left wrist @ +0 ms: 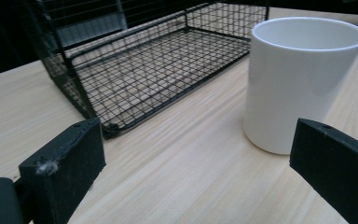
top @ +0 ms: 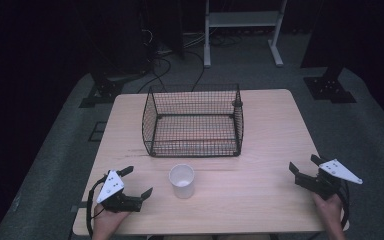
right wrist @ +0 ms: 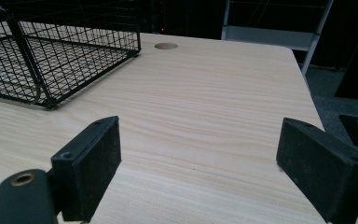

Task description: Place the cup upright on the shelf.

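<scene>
Your white cup (top: 182, 180) stands upright and empty on the counter (top: 260, 150), just in front of the black wire basket (top: 193, 121), a little toward that basket's left half and apart from its front wall. Take the cup as your mark for everything else.

Your left tool (top: 135, 182) sits to the left of the cup, near it but not touching, low over the counter near the front edge. Its jaws are spread wide with nothing between them. In the left gripper view the cup (left wrist: 298, 84) stands just beyond the right-hand jaw, mostly off to that side rather than centred in the gap, and the basket (left wrist: 140, 70) lies behind and to the left of the cup.

Your right tool (top: 305, 164) is well apart from the cup, far out to its right near the counter's right edge. Its jaws also stand wide apart, holding nothing. In the right gripper view bare wood (right wrist: 205, 116) lies between them, the basket's corner (right wrist: 46, 60) is off to the left, and a round hole (right wrist: 166, 46) in the counter shows farther back.

The basket itself holds nothing you can see.
</scene>
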Available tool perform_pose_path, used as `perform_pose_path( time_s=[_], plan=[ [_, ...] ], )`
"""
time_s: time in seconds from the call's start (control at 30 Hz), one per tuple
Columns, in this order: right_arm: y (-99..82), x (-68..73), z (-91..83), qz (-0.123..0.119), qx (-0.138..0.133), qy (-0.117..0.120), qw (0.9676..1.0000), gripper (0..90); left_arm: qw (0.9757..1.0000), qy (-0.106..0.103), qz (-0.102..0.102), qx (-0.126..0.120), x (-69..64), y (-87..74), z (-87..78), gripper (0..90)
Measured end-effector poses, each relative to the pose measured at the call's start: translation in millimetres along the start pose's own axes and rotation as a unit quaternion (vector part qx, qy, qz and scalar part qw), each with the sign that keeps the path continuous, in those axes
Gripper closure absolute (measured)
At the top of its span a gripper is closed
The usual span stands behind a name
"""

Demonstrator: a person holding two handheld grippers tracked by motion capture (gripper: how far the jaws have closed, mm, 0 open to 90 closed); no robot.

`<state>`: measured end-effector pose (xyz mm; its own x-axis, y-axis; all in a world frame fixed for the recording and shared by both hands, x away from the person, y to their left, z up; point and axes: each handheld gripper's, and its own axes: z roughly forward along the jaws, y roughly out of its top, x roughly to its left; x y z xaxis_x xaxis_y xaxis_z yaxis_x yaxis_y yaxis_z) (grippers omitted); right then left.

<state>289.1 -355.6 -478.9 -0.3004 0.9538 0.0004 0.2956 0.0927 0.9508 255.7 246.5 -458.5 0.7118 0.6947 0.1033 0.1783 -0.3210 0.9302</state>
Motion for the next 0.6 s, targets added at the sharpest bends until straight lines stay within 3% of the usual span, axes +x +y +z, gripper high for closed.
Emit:
perform_pose_path(
  time_s=[0.3, 0.6],
  plan=[
    [-0.1, -0.7, -0.3, 0.004, -0.001, -0.002, 1.0, 13.0, 0.9992, -0.027, 0.024, 0.015, -11.3, 8.9, 9.0, 2.6],
    [-0.1, -0.6, -0.2, 0.003, -0.001, -0.004, 1.0, 13.0, 0.9957, -0.077, 0.043, 0.03, -22.8, 22.6, 22.7, 2.6]
  ],
)
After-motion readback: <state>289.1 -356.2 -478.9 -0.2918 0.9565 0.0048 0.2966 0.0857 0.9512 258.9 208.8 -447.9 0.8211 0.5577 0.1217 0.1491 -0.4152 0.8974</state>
